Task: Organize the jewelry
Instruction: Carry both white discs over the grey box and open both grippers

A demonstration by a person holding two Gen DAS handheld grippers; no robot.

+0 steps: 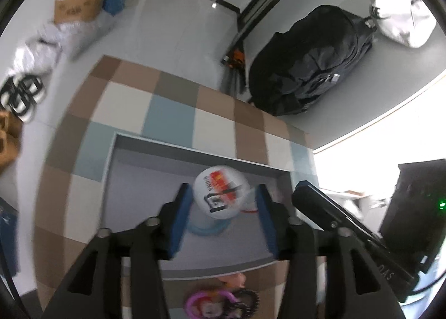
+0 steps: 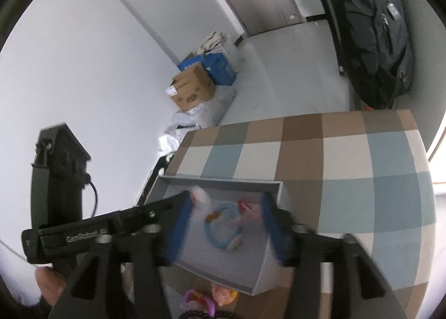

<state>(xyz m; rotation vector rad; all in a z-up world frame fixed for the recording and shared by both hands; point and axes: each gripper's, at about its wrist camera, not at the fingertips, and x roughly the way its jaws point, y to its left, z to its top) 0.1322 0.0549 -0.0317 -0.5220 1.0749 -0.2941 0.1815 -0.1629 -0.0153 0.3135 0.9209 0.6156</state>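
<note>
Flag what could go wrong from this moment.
The open left hand-held gripper straddles the white round tag on the light-blue ring; closing may pinch only the tag. The shallow grey tray could slide on the checked tablecloth. Motion blur hints at fast movement.

- My left claw (image 1: 223,193): matt black plastic arms, blue rubbery-looking pads (image 1: 181,218), dull metal pins at the joints.
- Bench (image 2: 348,157): checked cloth, matt, smooth.
- Grey tray (image 2: 220,263): looks like card; floor matt, faintly fuzzy.
- Blue ring (image 2: 220,227) in tray: glossy plastic.
- White tag (image 1: 220,193): paper or film, printed, slight sheen.
- Purple ring (image 1: 195,301): shiny plastic.
- Black bag (image 1: 312,62): woven fabric, low sheen.
</note>
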